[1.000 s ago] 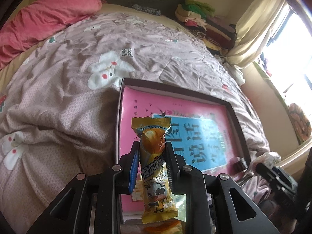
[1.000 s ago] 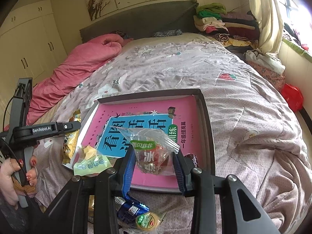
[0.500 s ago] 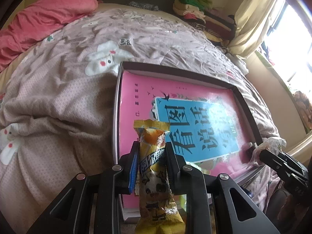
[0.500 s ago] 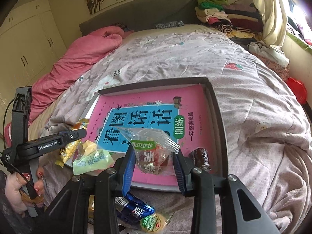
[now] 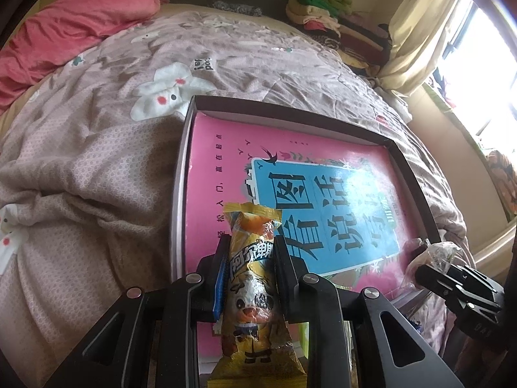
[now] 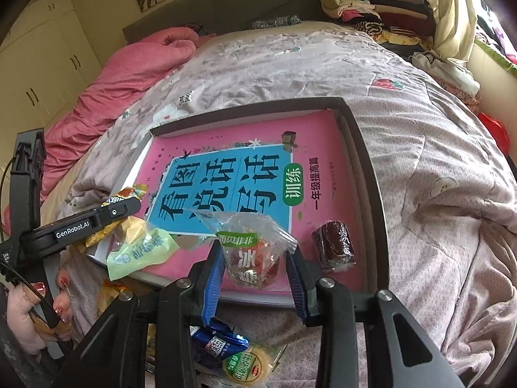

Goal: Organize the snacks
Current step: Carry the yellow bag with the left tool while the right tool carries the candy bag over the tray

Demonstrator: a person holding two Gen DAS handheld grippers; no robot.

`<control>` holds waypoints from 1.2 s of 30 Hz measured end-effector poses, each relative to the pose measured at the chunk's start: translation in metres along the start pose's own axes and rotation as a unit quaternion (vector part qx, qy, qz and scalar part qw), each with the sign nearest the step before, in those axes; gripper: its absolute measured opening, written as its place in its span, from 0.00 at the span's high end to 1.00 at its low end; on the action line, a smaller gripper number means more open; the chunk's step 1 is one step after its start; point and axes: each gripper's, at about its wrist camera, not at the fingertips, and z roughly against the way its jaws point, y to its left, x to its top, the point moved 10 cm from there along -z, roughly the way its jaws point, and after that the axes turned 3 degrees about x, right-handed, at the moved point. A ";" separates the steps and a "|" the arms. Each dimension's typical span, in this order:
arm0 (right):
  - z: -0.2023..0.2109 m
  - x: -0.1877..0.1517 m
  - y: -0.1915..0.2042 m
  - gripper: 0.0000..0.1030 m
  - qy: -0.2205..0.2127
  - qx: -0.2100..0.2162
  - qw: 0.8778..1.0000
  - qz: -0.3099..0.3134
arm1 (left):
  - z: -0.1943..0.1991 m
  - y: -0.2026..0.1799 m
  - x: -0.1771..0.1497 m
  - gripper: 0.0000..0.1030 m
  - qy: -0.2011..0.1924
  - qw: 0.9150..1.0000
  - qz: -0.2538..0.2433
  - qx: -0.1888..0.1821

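A dark-rimmed shallow box [image 5: 336, 121] with a pink and blue book inside lies on the bed; it also shows in the right wrist view [image 6: 362, 139]. My left gripper [image 5: 250, 258] is shut on a yellow snack packet [image 5: 252, 274] over the box's near left corner. My right gripper [image 6: 255, 265] is shut on a clear snack bag [image 6: 252, 249] with a green label, over the box's near edge. A dark wrapped roll [image 6: 334, 242] and a light green packet [image 6: 139, 249] lie in the box.
A blue packet [image 6: 216, 344] and a round green-labelled snack [image 6: 247, 367] lie on the quilt below my right gripper. A pink duvet [image 6: 129, 64] lies at the far left. Folded clothes [image 6: 355, 0] are stacked at the headboard. A window [image 5: 475, 64] is at the right.
Both grippers have moved forward over the box with their snacks held; the box and book now look larger and closer in both views.
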 end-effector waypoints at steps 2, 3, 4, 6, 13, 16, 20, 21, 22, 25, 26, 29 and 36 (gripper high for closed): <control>-0.002 -0.001 -0.002 0.63 0.005 -0.003 1.000 0.000 | -0.002 -0.002 0.000 0.75 0.001 1.000 -0.001 -0.002; -0.003 -0.003 -0.004 0.63 0.010 -0.008 1.000 -0.001 | -0.002 -0.003 0.000 0.75 0.002 1.000 -0.001 -0.004; -0.004 -0.005 -0.006 0.63 0.013 -0.012 1.000 -0.003 | -0.003 -0.004 0.000 0.75 0.002 1.000 -0.001 -0.004; -0.005 -0.007 -0.011 0.63 0.016 -0.014 1.000 -0.009 | -0.005 -0.006 0.000 0.75 0.003 1.000 -0.001 -0.006; -0.004 -0.010 -0.022 0.63 0.016 -0.023 0.999 -0.020 | -0.007 -0.008 0.000 0.75 0.004 1.000 0.001 -0.008; -0.004 -0.010 -0.024 0.63 0.017 -0.019 0.999 -0.028 | -0.007 -0.008 0.001 0.75 0.003 1.000 0.001 -0.008; -0.005 -0.010 -0.024 0.63 0.018 -0.018 0.999 -0.030 | -0.007 -0.012 0.002 0.75 0.002 1.000 -0.002 -0.012; -0.005 -0.010 -0.023 0.63 0.018 -0.017 0.999 -0.031 | -0.007 -0.014 0.002 0.75 0.002 1.000 -0.003 -0.014; -0.005 -0.009 -0.023 0.63 0.017 -0.017 0.999 -0.031 | -0.008 -0.015 0.002 0.75 0.003 1.000 -0.004 -0.015; -0.004 -0.009 -0.023 0.63 0.016 -0.014 0.999 -0.034 | -0.008 -0.017 0.000 0.75 0.004 1.000 -0.007 -0.016; -0.004 -0.010 -0.024 0.63 0.016 -0.014 0.999 -0.035 | -0.008 -0.017 0.001 0.75 0.004 1.000 -0.006 -0.017; -0.002 -0.009 -0.024 0.63 0.015 -0.012 0.999 -0.039 | -0.008 -0.017 0.001 0.75 0.005 1.000 -0.005 -0.019; 0.002 -0.006 -0.025 0.62 0.009 -0.015 0.999 -0.040 | -0.011 -0.018 -0.001 0.74 0.013 1.000 -0.006 -0.024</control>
